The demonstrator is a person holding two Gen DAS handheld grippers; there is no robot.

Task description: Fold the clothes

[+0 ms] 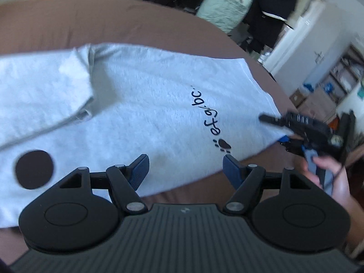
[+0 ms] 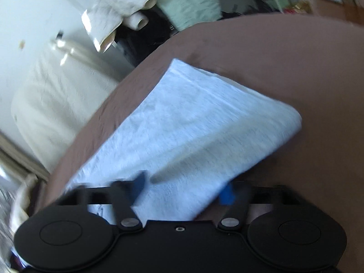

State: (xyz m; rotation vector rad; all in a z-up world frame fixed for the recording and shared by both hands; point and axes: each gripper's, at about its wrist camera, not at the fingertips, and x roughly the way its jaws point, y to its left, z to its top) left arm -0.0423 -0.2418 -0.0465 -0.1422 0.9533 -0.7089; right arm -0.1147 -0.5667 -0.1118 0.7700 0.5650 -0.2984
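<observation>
On the brown bed [image 1: 56, 18] lies a grey shirt [image 1: 136, 95]. The left gripper [image 1: 186, 167] hovers over it, released; the right gripper [image 2: 183, 188], also spread, straddles its edge.

Soft, cool daylight; both views motion-blurred, the right wrist view worse; fisheye bending curves the edges.

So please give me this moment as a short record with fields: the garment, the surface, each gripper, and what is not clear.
garment: light grey T-shirt with dark print, partly folded, one sleeve laid over the body
surface: brown bed sheet
left gripper: open, above the near edge of the shirt, holding nothing
right gripper: at the shirt's right corner, fabric between its blue pads in the right wrist view
hand: holds the right gripper's handle
unclear: motion blur; whether the right jaws are closed
</observation>
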